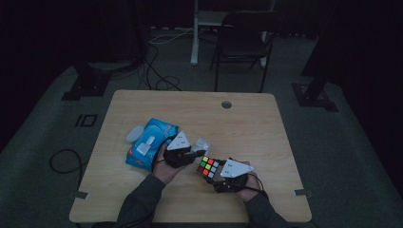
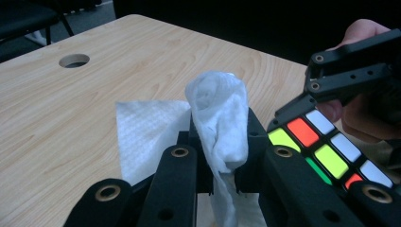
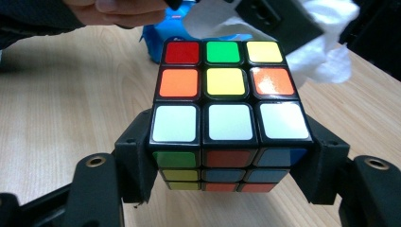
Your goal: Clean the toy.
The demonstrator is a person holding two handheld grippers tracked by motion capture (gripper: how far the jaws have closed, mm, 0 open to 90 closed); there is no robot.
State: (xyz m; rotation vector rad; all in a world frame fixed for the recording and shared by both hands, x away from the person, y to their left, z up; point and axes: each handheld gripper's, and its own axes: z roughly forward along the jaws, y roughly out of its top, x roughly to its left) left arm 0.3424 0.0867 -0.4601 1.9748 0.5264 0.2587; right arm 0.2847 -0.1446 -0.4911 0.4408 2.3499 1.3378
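My right gripper (image 3: 227, 165) is shut on a scrambled colour cube (image 3: 226, 101), its black jaws pressing the cube's two sides; in the high view the cube (image 1: 208, 166) sits just above the table near the front, held by that gripper (image 1: 215, 175). My left gripper (image 2: 218, 151) is shut on a bunched white wet wipe (image 2: 221, 120), whose loose end lies spread on the wood. In the high view the left gripper (image 1: 196, 152) holds the wipe (image 1: 201, 144) right beside the cube's far-left corner. The wipe (image 3: 326, 56) hangs just behind the cube in the right gripper view.
A blue pack of wet wipes (image 1: 148, 143) lies left of the hands, with a small white oval lid (image 1: 134, 134) beside it. The wooden table (image 1: 247, 123) has a round cable hole (image 1: 226, 104) near its far edge. A chair (image 1: 242, 42) stands beyond the table.
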